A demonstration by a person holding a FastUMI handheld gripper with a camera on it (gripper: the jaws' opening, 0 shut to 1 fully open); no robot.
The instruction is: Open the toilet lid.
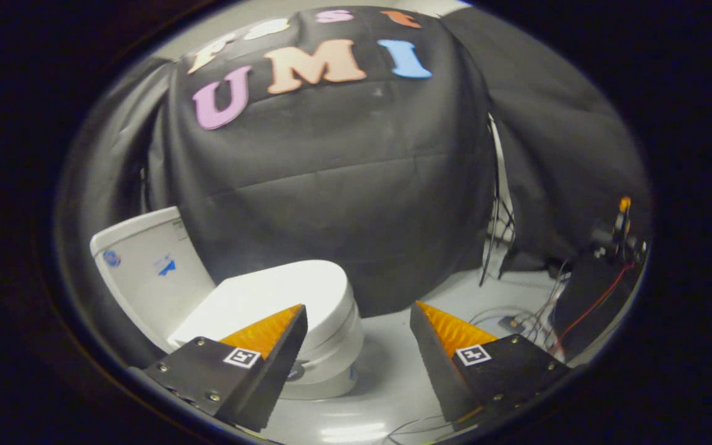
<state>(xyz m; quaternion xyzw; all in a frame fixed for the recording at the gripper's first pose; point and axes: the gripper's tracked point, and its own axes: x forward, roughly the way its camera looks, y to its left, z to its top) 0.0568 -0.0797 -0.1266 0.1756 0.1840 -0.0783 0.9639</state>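
Note:
A white toilet stands on the floor ahead and to the left of my fingers. Its lid (282, 296) lies flat and closed over the bowl (337, 364). The tank (146, 272) rises behind it at the left. My gripper (359, 312) is open, with a wide gap between the fingers and nothing held. The left fingertip (269, 330) overlaps the lid's near part in the view, but I cannot tell whether it touches. The right fingertip (449, 334) hangs over bare floor to the right of the bowl.
The black cloth wall (343, 185) hangs close behind the toilet. Loose cables (517, 321) and a dark piece of equipment (603, 278) lie on the pale floor (387, 377) at the right.

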